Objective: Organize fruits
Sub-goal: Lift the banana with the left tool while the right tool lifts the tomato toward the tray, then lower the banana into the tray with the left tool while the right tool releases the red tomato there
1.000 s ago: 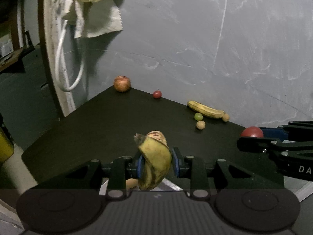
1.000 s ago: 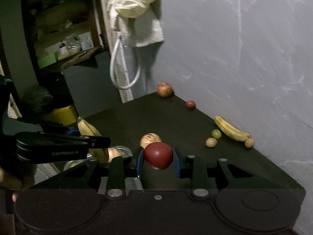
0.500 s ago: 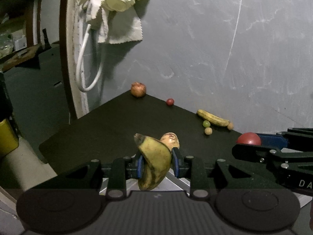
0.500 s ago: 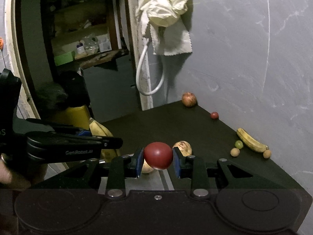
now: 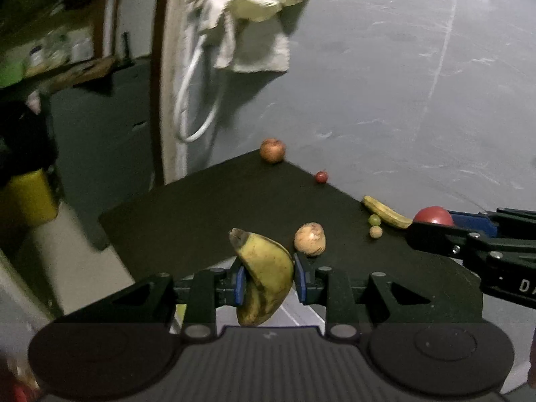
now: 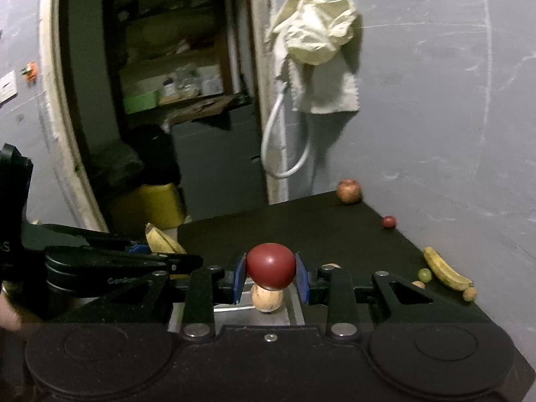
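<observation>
Yellow curved banana (image 5: pixel 266 276): clamped in left tool (image 5: pixel 268 278), above near table (image 5: pixel 187 207) edge.
Red round fruit (image 6: pixel 270 265): pinched in right tool (image 6: pixel 269 276).
Advice: carry level, lower gently beside like fruit, release late.

Both cameras rode low behind their own fingers, tilted down across the dark counter (image 5: pixel 207 207) toward its far corner and the grey wall (image 5: pixel 385 83). The left view sat close over the left hand-held gripper (image 5: pixel 266 283); the right one did the same over the right hand-held gripper (image 6: pixel 270 279). Each caught the other's tool at its edge. They shared the far apple (image 5: pixel 272 150), the banana (image 5: pixel 385 212) by the wall on the right, and the cloth (image 6: pixel 318 53) hanging by the doorway, which the right view faced more squarely.
</observation>
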`<state>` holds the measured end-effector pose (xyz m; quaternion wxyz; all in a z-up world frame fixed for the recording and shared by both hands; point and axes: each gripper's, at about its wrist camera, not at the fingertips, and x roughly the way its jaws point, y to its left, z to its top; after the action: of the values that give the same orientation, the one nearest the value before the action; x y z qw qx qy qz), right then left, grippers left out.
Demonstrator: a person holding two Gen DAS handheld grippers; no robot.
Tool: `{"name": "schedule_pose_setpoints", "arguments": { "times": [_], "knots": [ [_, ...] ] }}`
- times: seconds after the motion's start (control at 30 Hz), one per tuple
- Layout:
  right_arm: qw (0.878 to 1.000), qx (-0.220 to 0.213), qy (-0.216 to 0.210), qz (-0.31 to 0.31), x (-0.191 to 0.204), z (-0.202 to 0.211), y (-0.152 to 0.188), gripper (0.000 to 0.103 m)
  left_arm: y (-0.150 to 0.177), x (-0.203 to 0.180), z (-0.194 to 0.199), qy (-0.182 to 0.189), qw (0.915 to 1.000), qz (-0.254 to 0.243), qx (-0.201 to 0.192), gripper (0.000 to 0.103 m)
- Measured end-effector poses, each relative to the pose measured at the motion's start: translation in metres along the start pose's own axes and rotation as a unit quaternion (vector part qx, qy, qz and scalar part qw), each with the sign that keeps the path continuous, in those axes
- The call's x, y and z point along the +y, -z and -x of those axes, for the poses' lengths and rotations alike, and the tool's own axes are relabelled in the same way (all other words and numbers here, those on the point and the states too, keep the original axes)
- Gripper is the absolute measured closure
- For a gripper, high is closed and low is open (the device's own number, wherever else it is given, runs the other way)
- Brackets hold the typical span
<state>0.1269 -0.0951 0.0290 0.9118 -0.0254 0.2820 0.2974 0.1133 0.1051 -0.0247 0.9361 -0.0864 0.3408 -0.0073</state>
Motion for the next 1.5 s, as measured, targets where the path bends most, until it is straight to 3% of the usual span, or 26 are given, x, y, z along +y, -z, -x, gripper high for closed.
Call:
{"name": "schedule_pose_setpoints", "arguments": {
  "times": [0.3, 0.5, 0.93, 1.13, 1.3, 1.5],
  "knots": [
    [0.996, 0.049, -0.073, 0.028, -0.026, -0.033, 0.019, 0.07, 0.051, -0.006, -0.008, -0.057, 0.9947, 0.074, 0.044, 0.072],
    [0.99, 0.079, -0.102, 0.049, -0.029, -0.061, 0.031, 0.07, 0.069, 0.014, -0.032, -0.086, 0.9873, 0.114, 0.069, 0.072],
    [0.982, 0.12, -0.129, 0.06, -0.027, -0.151, 0.057, 0.07, 0.061, 0.05, -0.103, -0.098, 0.9812, 0.135, 0.097, 0.072],
    [0.98, 0.131, -0.129, 0.072, -0.022, -0.178, 0.067, 0.07, 0.066, 0.061, -0.115, -0.097, 0.974, 0.177, 0.104, 0.072],
    [0.978, 0.144, -0.127, 0.085, -0.021, -0.188, 0.075, 0.07, 0.066, 0.052, -0.121, -0.095, 0.9796, 0.128, 0.122, 0.072],
    [0.976, 0.149, -0.128, 0.092, -0.019, -0.194, 0.079, 0.07, 0.065, 0.054, -0.128, -0.087, 0.9803, 0.121, 0.13, 0.071]
  ]
}}
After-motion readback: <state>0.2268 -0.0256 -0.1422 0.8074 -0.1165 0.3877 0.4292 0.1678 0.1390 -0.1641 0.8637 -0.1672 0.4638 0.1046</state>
